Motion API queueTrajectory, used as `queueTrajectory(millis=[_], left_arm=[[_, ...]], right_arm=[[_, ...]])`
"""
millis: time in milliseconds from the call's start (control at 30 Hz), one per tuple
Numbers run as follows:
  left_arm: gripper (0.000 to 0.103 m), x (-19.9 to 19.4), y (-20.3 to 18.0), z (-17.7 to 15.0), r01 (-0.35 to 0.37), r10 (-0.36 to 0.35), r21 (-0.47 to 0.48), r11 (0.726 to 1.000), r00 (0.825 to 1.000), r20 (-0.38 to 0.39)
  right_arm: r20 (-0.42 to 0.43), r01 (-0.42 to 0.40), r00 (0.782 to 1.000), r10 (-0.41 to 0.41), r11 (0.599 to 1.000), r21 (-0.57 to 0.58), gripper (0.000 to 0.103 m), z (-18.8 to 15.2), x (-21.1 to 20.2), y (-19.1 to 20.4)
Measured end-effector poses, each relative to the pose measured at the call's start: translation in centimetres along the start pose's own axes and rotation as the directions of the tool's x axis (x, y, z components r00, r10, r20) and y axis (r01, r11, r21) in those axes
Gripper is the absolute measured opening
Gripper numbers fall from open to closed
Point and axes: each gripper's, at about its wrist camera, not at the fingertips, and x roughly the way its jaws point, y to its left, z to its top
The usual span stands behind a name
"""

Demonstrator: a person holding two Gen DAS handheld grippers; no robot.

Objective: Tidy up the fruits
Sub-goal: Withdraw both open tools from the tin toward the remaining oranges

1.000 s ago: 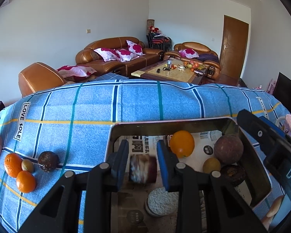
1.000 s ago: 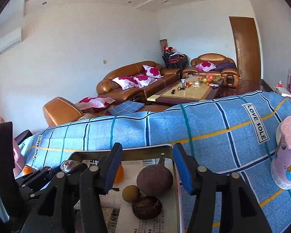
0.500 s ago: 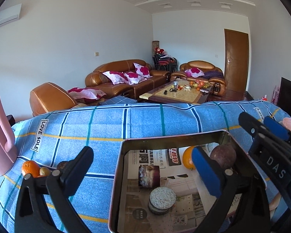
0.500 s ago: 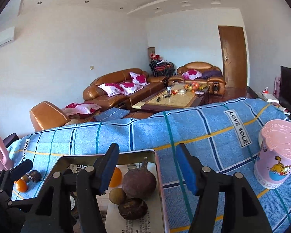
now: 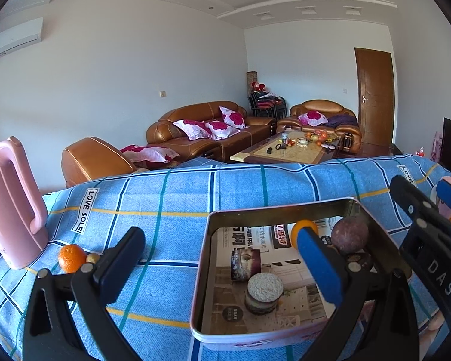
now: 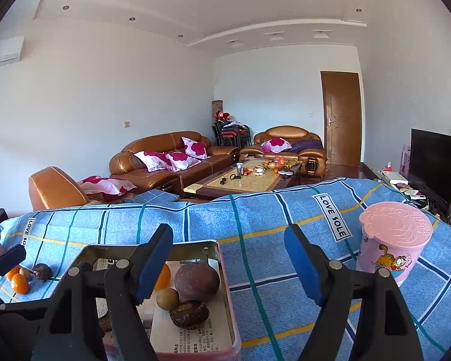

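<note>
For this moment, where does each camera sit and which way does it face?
Left wrist: rides the left hand-held gripper, looking across the blue cloth at the tin tray; its open fingers and the right hand-held gripper show.
Right wrist: rides the right hand-held gripper, over the tray's right edge, pink cup at right; own open fingers show.
Shared: tray, purple fruit, sofas.

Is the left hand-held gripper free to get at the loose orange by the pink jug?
Probably yes. The left hand-held gripper is open and empty, and the orange lies on bare cloth beside the pink jug, the small fruit touching it the only crowding.
</note>
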Motion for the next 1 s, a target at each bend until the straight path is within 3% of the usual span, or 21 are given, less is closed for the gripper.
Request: queueTrajectory(millis=[633,1000], left_arm=[[0.103,-2.5,3.0,-1.4,0.016,-0.016,-0.072,0.997,1.000,-0.005],[0.103,-2.9,5.1,-1.9,0.000,-0.001,-0.039,0.999,1.000,-0.022]], right_arm=[[-0.003,0.000,1.000,0.000,1.000,-0.029,0.080,-0.7,-2.9,0.8],[-0.041,0.017,0.999,-0.017,1.000,-0.006,0.080,-1.4,-3.8,2.3]])
